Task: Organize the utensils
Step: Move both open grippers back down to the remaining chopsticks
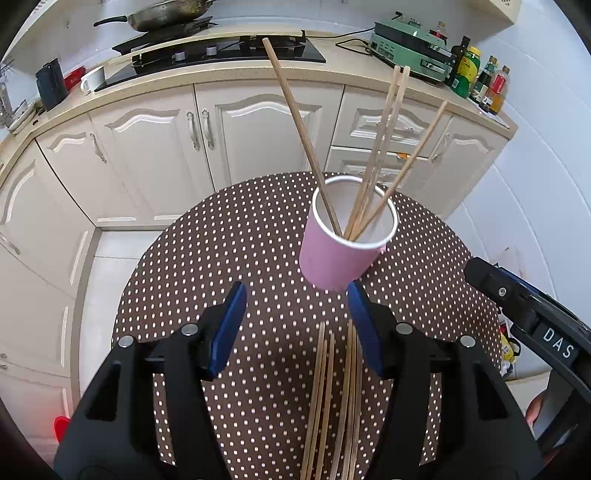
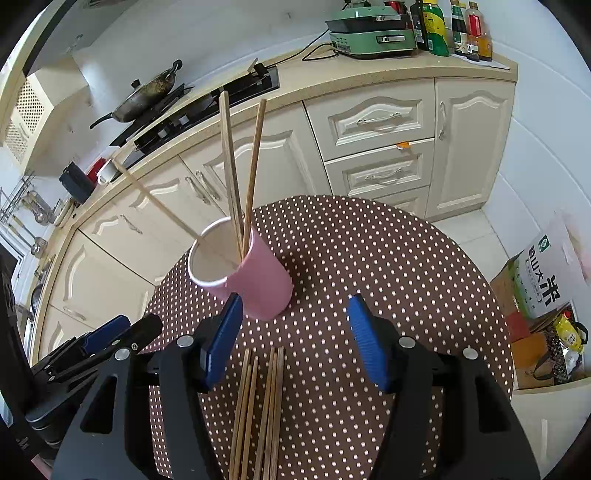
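Observation:
A pink paper cup (image 1: 334,258) (image 2: 258,284) stands upright on the round dotted table (image 1: 240,251) (image 2: 388,266). Several wooden chopsticks (image 1: 380,155) (image 2: 240,173) lean out of the cup. More loose chopsticks (image 1: 332,398) (image 2: 258,410) lie flat on the table near its front edge, under both grippers. My left gripper (image 1: 297,295) is open above them, nothing between its blue pads (image 1: 229,328). My right gripper (image 2: 295,306) is open too and holds nothing; its left pad (image 2: 223,339) overlaps the cup's base in the picture. The right gripper (image 1: 524,306) shows at the left view's right edge.
Cream kitchen cabinets (image 1: 236,140) run behind the table, with a black hob (image 1: 221,51), a wok (image 1: 166,14), a white mug (image 1: 94,79), a green appliance (image 1: 410,44) and bottles (image 1: 476,74) on the counter. Boxes and bags (image 2: 543,306) sit on the floor at the right.

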### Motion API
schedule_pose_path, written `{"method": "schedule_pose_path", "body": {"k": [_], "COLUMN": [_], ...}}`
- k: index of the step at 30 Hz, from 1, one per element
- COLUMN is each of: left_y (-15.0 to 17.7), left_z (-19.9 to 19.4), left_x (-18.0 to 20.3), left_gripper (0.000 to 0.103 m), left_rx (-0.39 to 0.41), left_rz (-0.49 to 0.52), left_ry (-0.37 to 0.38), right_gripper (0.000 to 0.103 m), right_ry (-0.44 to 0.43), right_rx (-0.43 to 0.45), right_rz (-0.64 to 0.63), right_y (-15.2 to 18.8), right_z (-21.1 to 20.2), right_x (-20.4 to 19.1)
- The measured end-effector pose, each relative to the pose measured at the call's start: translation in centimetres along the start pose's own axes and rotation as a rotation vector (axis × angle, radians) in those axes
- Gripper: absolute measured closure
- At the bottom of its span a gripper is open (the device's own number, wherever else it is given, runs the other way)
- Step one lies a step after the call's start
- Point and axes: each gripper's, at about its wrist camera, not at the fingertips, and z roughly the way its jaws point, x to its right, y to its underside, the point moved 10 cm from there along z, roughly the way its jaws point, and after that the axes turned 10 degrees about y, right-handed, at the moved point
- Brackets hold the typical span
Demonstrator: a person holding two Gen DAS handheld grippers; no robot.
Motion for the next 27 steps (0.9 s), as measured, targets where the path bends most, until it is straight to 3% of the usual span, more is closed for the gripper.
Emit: {"method": "schedule_pose_path", "body": {"k": [27], "left_y": [9.8], "left_z": [0.9], "left_x": [-2.7], "left_gripper": [0.041], "left_rx": [-0.157], "left_rz": [-0.054], "left_ry": [-0.069], "right_gripper": [0.044], "right_ry": [0.027], "right_rx": [-0.185], "right_rz": [-0.106], "right_y": [9.7], "right_z": [2.7], "right_x": [-0.9]}}
